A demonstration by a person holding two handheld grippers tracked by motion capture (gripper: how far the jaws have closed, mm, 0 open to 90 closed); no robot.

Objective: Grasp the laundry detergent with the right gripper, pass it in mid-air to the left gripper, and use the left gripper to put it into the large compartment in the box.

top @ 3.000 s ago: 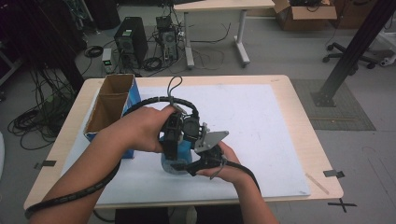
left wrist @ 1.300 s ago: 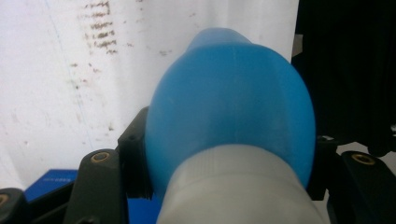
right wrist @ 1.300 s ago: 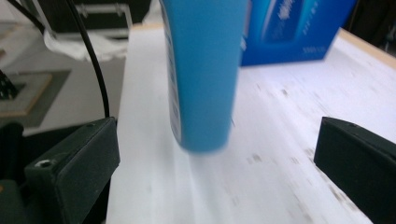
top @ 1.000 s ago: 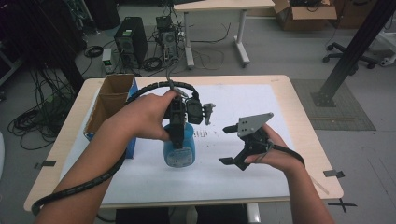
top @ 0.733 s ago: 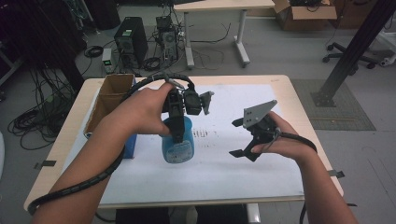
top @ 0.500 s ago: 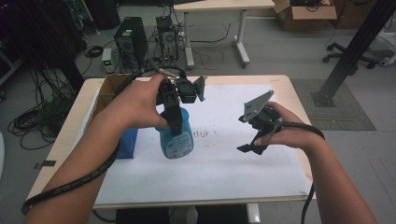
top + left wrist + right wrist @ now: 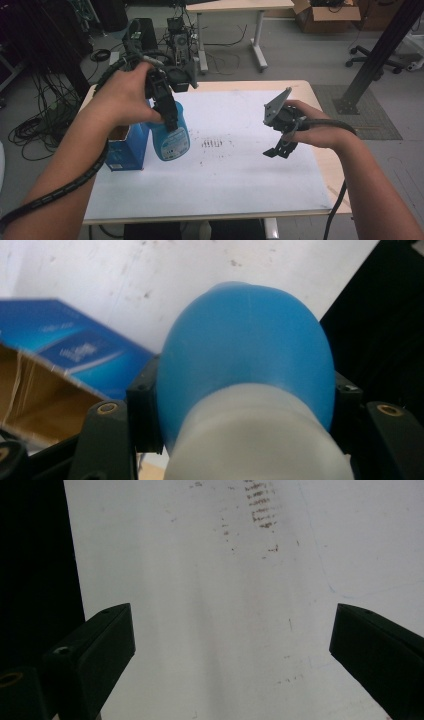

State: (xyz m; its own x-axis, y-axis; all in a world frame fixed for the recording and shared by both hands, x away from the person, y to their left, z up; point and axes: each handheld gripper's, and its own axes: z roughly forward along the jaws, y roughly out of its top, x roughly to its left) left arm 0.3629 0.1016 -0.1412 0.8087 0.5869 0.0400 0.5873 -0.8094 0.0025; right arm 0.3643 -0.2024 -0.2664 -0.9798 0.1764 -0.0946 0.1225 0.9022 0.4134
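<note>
Left gripper (image 7: 167, 107) with its jaws clamped on the neck of the blue bottle (image 7: 170, 135), just under the white collar (image 7: 255, 440); the bottle hangs upright above the white sheet (image 7: 225, 175), beside the open blue box (image 7: 122, 150). Right gripper (image 7: 282, 145), off to the other side and well apart from the bottle, has jaws spread wide with nothing between them, though they have just been closing a little; below it lie the sheet and its smudge marks (image 7: 215, 144). The step in hand appears to be carrying the bottle toward the box. Done well, the grip stays firm on the neck, since the rounded shoulder (image 7: 245, 340) could slip through; the bottle should stay vertical, clear the box's near wall with room to spare, and be lowered straight in. The free gripper is best kept out of the path, or used to steady the box.
</note>
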